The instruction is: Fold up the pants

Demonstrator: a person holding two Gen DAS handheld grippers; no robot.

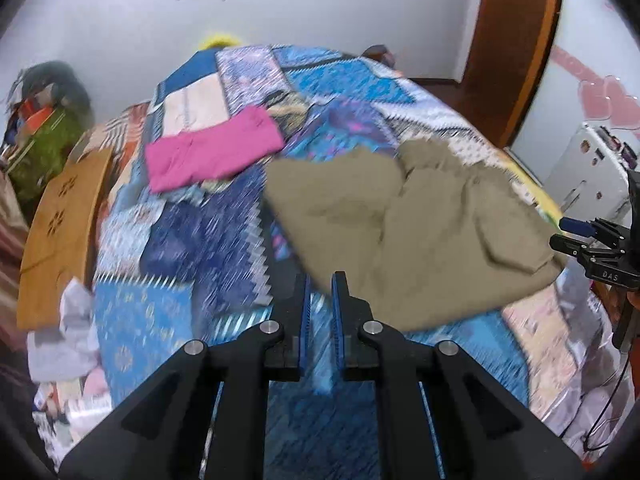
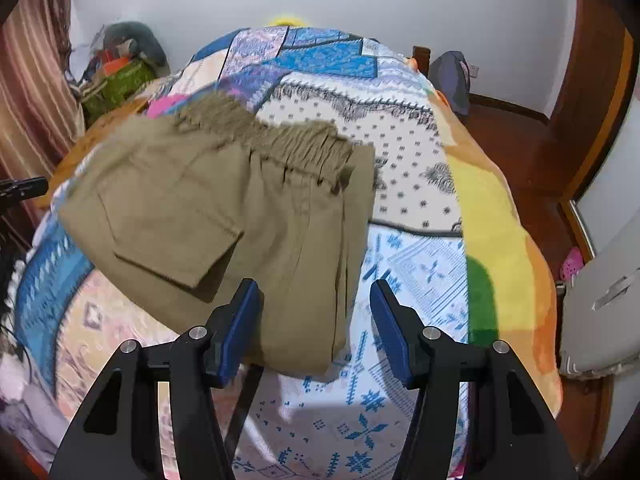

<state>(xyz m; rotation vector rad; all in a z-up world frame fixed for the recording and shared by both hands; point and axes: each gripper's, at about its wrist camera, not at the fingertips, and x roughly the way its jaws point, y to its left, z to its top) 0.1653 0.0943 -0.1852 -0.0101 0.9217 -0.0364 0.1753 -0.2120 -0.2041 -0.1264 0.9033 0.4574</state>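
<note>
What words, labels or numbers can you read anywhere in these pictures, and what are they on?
"DAS": pale letters on the black body of the right gripper, at the right edge of the left wrist view.
Nothing else reads: the olive pants, pink garment and patterned bedspread carry no lettering, and the stickers on the white box are too small.

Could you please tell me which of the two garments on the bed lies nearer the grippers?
The khaki pants; the folded pink garment lies farther up the bed.

Even indoor light, left view motion-blurred, fisheye edges curved and dark.
</note>
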